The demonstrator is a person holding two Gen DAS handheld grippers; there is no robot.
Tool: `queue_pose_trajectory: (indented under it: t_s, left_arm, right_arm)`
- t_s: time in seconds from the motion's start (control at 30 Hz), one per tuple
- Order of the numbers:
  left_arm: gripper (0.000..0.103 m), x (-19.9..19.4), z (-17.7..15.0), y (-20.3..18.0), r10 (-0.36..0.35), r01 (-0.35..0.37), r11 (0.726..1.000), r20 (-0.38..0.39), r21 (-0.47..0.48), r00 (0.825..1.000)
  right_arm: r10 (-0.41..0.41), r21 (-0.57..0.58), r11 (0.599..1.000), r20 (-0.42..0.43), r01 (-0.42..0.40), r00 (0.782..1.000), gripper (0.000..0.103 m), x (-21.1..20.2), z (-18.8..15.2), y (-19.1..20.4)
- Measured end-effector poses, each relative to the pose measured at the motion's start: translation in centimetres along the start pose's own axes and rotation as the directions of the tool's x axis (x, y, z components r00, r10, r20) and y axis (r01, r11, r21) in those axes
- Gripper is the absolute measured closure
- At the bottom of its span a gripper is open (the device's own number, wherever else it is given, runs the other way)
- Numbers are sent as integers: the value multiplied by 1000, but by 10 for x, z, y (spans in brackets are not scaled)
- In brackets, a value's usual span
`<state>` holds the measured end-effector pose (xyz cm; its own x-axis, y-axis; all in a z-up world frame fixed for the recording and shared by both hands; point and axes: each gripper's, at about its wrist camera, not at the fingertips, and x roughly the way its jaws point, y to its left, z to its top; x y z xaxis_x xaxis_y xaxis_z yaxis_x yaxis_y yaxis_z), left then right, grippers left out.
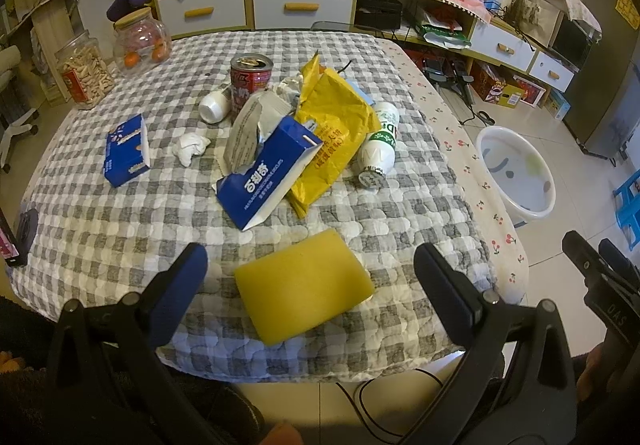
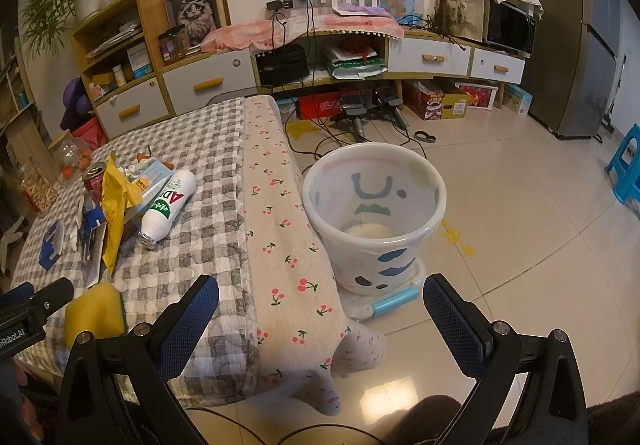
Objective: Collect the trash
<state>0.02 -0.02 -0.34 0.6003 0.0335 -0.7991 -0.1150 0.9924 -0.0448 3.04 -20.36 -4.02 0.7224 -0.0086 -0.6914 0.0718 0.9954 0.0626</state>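
Note:
Trash lies in a heap on the checked tablecloth (image 1: 120, 237): a torn blue box (image 1: 268, 181), a yellow bag (image 1: 336, 133), a white bottle (image 1: 380, 145) on its side, a red can (image 1: 251, 73), a small white cup (image 1: 214, 107), a crumpled tissue (image 1: 191, 146) and a second blue box (image 1: 127, 151). A yellow sponge (image 1: 304, 285) rests near the table's front edge, between the open fingers of my left gripper (image 1: 310, 269). My right gripper (image 2: 320, 305) hangs open over the table's corner, beside the white bin (image 2: 374, 221) on the floor. The bottle (image 2: 168, 209) and yellow bag (image 2: 114, 213) also show in the right wrist view.
Two glass jars (image 1: 86, 71) stand at the table's far left. Cabinets with drawers (image 1: 300, 5) line the back wall. Cables and boxes lie on the tiled floor (image 2: 520, 205) behind the bin. A blue stool (image 2: 626, 161) stands at the right. A blue-handled tool (image 2: 394, 303) lies at the bin's base.

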Motion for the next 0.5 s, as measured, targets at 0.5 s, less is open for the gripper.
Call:
queue_pose_trajectory:
  t_s: [0.5]
  left_arm:
    - [1, 0, 0, 1, 1, -1, 1000, -2, -1, 1000]
  right_arm:
    - [1, 6, 1000, -8, -1, 1000, 0, 0, 1, -3]
